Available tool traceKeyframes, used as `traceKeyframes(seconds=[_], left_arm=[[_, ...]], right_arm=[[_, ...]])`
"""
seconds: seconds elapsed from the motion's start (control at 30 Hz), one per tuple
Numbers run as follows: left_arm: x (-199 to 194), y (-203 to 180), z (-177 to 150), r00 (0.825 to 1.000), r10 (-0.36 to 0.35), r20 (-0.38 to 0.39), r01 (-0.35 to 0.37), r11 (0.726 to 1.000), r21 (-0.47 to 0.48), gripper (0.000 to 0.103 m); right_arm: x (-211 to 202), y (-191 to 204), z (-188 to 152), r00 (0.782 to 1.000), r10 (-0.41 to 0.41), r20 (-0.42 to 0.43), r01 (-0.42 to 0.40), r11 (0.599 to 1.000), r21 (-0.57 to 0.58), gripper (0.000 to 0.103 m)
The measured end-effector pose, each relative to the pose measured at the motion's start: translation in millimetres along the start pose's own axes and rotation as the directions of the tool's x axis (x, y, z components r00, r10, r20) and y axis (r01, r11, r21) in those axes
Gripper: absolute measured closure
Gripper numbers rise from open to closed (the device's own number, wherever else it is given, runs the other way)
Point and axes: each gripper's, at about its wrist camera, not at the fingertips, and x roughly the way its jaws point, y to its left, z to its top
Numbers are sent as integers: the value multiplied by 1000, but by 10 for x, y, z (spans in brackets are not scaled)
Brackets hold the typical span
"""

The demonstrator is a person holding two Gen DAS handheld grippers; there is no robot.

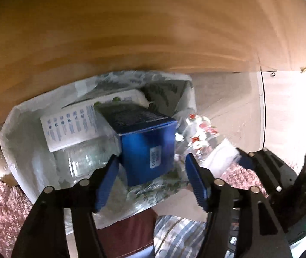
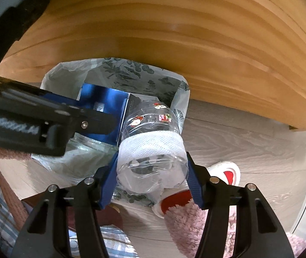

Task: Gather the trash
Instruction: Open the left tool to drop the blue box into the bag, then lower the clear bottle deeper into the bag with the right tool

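A white trash bag (image 1: 22,133) with a green leaf print stands open on the floor against a wooden panel. Inside it lie a white carton (image 1: 71,126) and clear plastic packaging (image 1: 84,161). A blue box (image 1: 146,148) rests tilted on top of them. My left gripper (image 1: 150,165) is open, its blue pads on either side of the box's near end with a gap on the right. My right gripper (image 2: 152,167) is shut on a clear plastic bottle (image 2: 153,144) stuffed with white tissue, held over the bag's (image 2: 131,73) right rim. The bottle (image 1: 200,133) also shows in the left wrist view.
The wooden panel (image 1: 131,32) rises right behind the bag. Grey wood-look floor (image 2: 249,133) spreads to the right, up to a white frame (image 1: 282,107). A red-and-white slipper (image 2: 226,172) and pink fuzzy fabric (image 2: 187,225) sit close below the bag. Plaid cloth (image 1: 178,236) is near the bottom.
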Motion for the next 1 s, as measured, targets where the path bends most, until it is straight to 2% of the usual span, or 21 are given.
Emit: traceKeyframes(seconds=[0.1,0.2,0.4,0.43,0.47,0.5,0.57,0.7,0.77,0.87,0.93,1.0], left_arm=[[10,-78,-17,998,49,34,-49,999,5,36],[69,-156,-33,990,127,66,-129,991,31,36],[96,-115,-2,989,122,80,-119,992,-49,34],[83,-97,-13,989,126,81,-121,990,-70,43],[88,-74,-9,984,161,76,-156,985,-73,46],[91,-37,5,987,148,69,-143,987,-78,46],[63,13,-9,992,110,68,-104,991,-89,56],[-10,-23,-77,991,117,71,-113,992,-54,73],[-27,-5,-125,996,74,59,-70,995,-70,80],[-1,21,-181,997,64,50,-60,994,-88,79],[16,26,-208,996,67,52,-62,993,-100,75],[-6,16,-189,993,100,59,-94,991,-99,69]], right_arm=[[26,-15,0,1000,12,2,-12,1000,12,47],[32,-56,-3,1000,25,9,-26,999,27,47],[61,-41,5,1000,6,13,-6,1000,28,48],[66,-30,1,1000,9,11,-9,1000,25,48],[57,-22,-1,1000,20,11,-21,999,26,48],[43,-11,-8,1000,17,10,-17,1000,22,48],[39,-7,-21,1000,2,10,-3,1000,17,48],[-54,-27,-46,999,-18,28,17,999,31,48],[-87,-45,-67,999,-31,38,30,999,37,48],[-55,-49,-74,999,-17,31,16,999,36,48],[-33,-34,-66,1000,-7,28,6,1000,31,48],[0,-21,-56,1000,27,14,-28,999,32,48]])
